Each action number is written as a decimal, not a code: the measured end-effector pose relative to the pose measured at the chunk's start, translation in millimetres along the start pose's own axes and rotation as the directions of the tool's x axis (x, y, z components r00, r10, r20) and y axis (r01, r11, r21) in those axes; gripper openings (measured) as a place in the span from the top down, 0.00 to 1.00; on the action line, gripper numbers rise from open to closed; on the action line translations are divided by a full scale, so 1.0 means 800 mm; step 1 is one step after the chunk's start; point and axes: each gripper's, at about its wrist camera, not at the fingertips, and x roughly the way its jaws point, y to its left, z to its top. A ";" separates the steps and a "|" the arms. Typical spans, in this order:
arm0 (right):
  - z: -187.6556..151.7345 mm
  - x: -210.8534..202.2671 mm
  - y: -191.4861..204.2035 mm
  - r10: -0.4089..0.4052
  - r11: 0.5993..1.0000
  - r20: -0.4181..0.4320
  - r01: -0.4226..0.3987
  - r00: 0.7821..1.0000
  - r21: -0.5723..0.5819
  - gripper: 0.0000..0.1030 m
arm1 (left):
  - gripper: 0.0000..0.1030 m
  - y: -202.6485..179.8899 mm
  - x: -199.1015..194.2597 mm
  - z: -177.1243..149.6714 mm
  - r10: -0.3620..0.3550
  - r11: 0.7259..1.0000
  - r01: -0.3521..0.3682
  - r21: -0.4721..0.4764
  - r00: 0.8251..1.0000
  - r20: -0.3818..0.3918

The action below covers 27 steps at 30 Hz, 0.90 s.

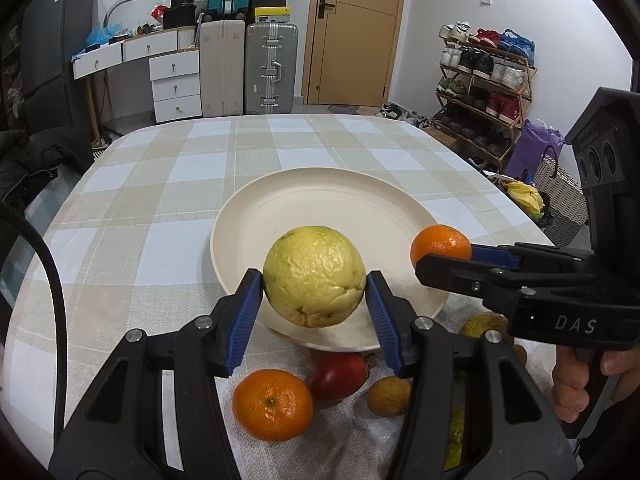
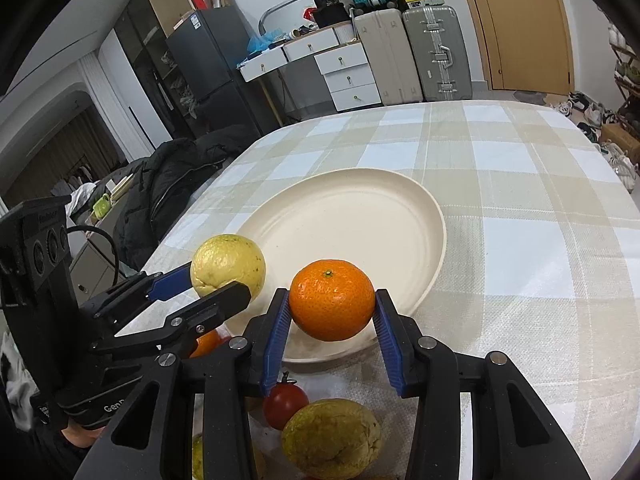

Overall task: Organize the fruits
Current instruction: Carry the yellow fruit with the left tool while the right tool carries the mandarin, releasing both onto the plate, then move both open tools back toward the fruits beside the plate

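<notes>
My left gripper (image 1: 314,286) is shut on a yellow wrinkled fruit (image 1: 314,276) and holds it above the near rim of the cream plate (image 1: 320,200). My right gripper (image 2: 331,306) is shut on an orange mandarin (image 2: 331,300), held over the plate's (image 2: 360,216) near edge. In the left wrist view the right gripper (image 1: 452,262) comes in from the right with the mandarin (image 1: 440,242). In the right wrist view the left gripper (image 2: 218,280) holds the yellow fruit (image 2: 228,264) at left. The plate is bare.
Loose fruit lies on a white cloth before the plate: a mandarin (image 1: 272,404), a red tomato (image 1: 340,374), a small brown fruit (image 1: 388,396), a yellow-green fruit (image 2: 332,436). The checked tablecloth (image 1: 160,184) covers the table. Suitcases, drawers and a shoe rack stand behind.
</notes>
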 end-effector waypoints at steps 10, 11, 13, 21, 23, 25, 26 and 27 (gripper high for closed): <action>-0.002 -0.001 0.001 -0.016 1.000 -0.003 0.016 1.000 -0.006 0.54 | 0.51 -0.001 0.003 0.000 0.001 1.000 -0.001 -0.004 1.000 -0.013; -0.003 -0.004 0.002 -0.027 1.000 0.006 0.027 1.000 -0.010 0.53 | 0.51 -0.001 0.000 0.000 -0.008 1.000 0.008 -0.005 1.000 -0.006; -0.007 -0.015 0.005 -0.040 0.999 0.034 0.040 0.999 -0.021 0.47 | 0.50 -0.001 -0.006 -0.002 -0.020 1.000 0.020 -0.001 1.000 0.003; -0.016 -0.067 0.006 -0.056 0.998 0.123 0.057 0.991 -0.004 0.00 | 0.19 0.000 -0.053 -0.014 0.012 1.000 -0.013 0.013 0.998 0.064; -0.017 -0.075 0.004 -0.050 0.999 0.121 0.049 0.991 0.011 0.00 | 0.18 0.002 -0.064 -0.017 0.018 1.000 -0.019 0.012 0.997 0.068; -0.020 -0.083 0.003 -0.038 0.999 0.128 0.037 0.991 0.013 0.00 | 0.16 0.005 -0.077 -0.021 0.018 1.000 -0.018 0.002 0.997 0.072; -0.021 -0.086 0.003 -0.037 0.999 0.125 0.036 0.991 0.007 0.00 | 0.11 0.007 -0.082 -0.022 0.018 1.000 -0.018 -0.003 0.997 0.074; -0.022 -0.087 0.005 -0.043 0.999 0.116 0.043 0.992 -0.001 0.00 | 0.03 0.009 -0.088 -0.024 0.025 1.000 -0.024 -0.009 0.997 0.076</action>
